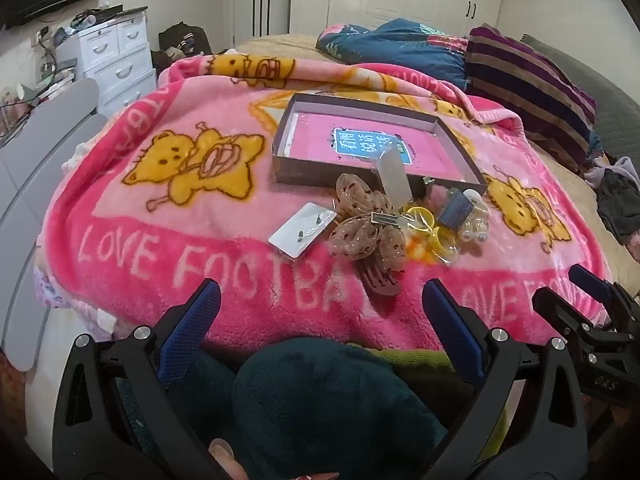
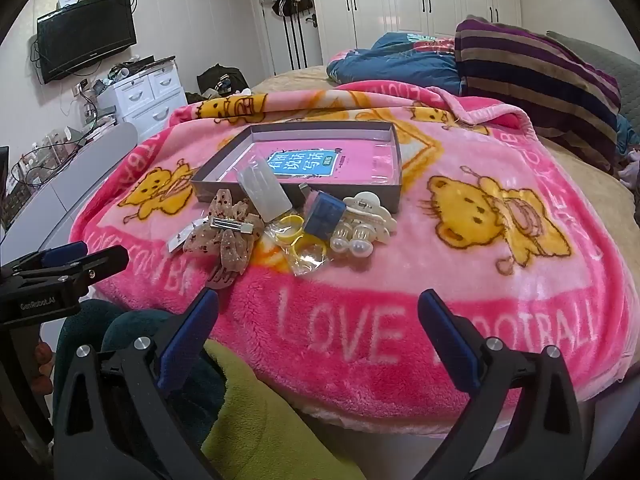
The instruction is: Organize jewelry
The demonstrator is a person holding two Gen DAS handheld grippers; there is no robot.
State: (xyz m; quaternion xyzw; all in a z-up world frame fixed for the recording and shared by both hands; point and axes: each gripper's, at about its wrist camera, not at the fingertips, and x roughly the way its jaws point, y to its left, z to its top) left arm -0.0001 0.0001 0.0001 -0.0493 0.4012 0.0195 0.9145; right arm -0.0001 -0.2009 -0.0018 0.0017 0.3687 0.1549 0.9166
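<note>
- My left gripper (image 1: 322, 300) hangs wide open, empty, short of the bow clip (image 1: 366, 224)
- My right gripper (image 2: 320, 310) gapes empty too, near the box (image 2: 298, 196)

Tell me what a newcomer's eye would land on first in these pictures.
First, the bright pink cartoon-bear blanket spread over the bed, lettered LOVE FOOTBALL. At its middle lies a shallow open box with a pink book inside, and heaped just in front of it a small pile of accessories: a brown spotted bow hair clip, yellow rings in clear packets and a cream claw clip.
</note>
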